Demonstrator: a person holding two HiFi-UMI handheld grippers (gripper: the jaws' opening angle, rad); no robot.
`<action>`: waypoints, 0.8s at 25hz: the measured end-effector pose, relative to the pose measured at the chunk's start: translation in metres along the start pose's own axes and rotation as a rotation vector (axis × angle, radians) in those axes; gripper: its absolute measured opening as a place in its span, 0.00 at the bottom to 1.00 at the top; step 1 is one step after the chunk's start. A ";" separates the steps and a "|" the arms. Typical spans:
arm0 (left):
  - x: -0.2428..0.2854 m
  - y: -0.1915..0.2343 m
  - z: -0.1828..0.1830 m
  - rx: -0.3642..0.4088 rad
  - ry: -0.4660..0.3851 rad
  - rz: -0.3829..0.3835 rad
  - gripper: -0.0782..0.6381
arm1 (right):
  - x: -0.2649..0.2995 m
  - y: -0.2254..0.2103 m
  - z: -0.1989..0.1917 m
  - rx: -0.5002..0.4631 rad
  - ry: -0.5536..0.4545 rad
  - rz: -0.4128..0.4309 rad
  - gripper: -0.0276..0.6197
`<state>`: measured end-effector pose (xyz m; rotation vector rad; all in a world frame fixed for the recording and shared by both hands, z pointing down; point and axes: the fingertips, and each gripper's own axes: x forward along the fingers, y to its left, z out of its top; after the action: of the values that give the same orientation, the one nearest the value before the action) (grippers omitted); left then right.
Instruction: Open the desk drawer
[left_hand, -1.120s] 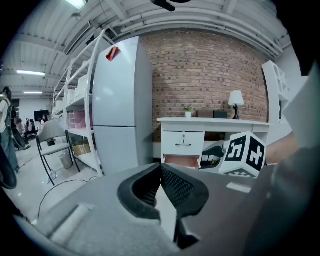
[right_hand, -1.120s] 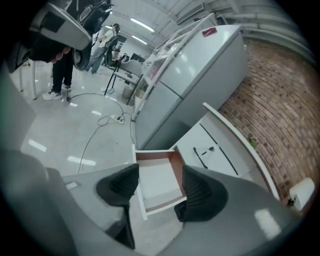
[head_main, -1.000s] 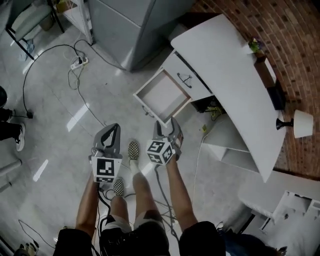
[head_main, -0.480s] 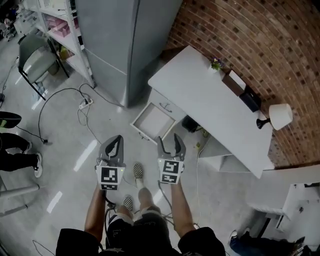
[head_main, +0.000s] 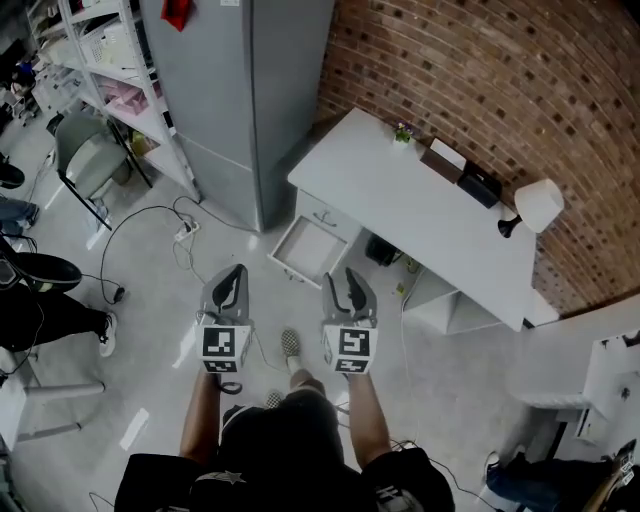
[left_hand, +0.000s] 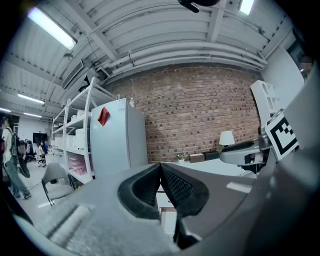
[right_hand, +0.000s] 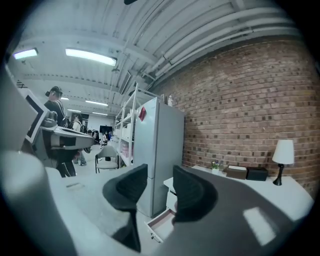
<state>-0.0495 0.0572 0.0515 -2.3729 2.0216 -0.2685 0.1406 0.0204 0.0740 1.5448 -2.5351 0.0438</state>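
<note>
The white desk (head_main: 420, 205) stands against the brick wall. Its upper drawer (head_main: 308, 250) is pulled out over the floor, and its inside looks empty. Both grippers hang in the air well short of it, side by side and pointing toward the desk. My left gripper (head_main: 237, 270) is shut, its pads meeting at the tips (left_hand: 161, 165) with nothing between them. My right gripper (head_main: 340, 276) has just been closing, but a gap stays between its pads (right_hand: 159, 175) and nothing is in it. In the right gripper view the open drawer (right_hand: 160, 222) shows low between the jaws.
A tall grey cabinet (head_main: 250, 90) stands left of the desk, with a shelving rack (head_main: 100, 60) and a chair (head_main: 90, 160) beyond it. Cables and a power strip (head_main: 185, 232) lie on the floor. A lamp (head_main: 535, 205) and a small plant (head_main: 402, 132) sit on the desk.
Both grippers and the head camera have risen away from the drawer, which now looks smaller and farther off. The right gripper has rolled upright and its jaws have narrowed.
</note>
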 end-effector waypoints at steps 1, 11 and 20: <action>-0.007 -0.004 0.003 0.004 0.002 -0.001 0.12 | -0.009 -0.001 0.005 -0.002 -0.012 -0.005 0.28; -0.045 -0.025 0.018 0.014 0.003 -0.025 0.12 | -0.070 0.004 0.021 -0.030 -0.035 -0.031 0.05; -0.048 -0.026 0.020 0.026 -0.009 -0.035 0.12 | -0.074 0.008 0.019 -0.049 -0.036 -0.040 0.05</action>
<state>-0.0286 0.1063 0.0287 -2.3920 1.9615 -0.2820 0.1638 0.0867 0.0436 1.5913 -2.5115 -0.0515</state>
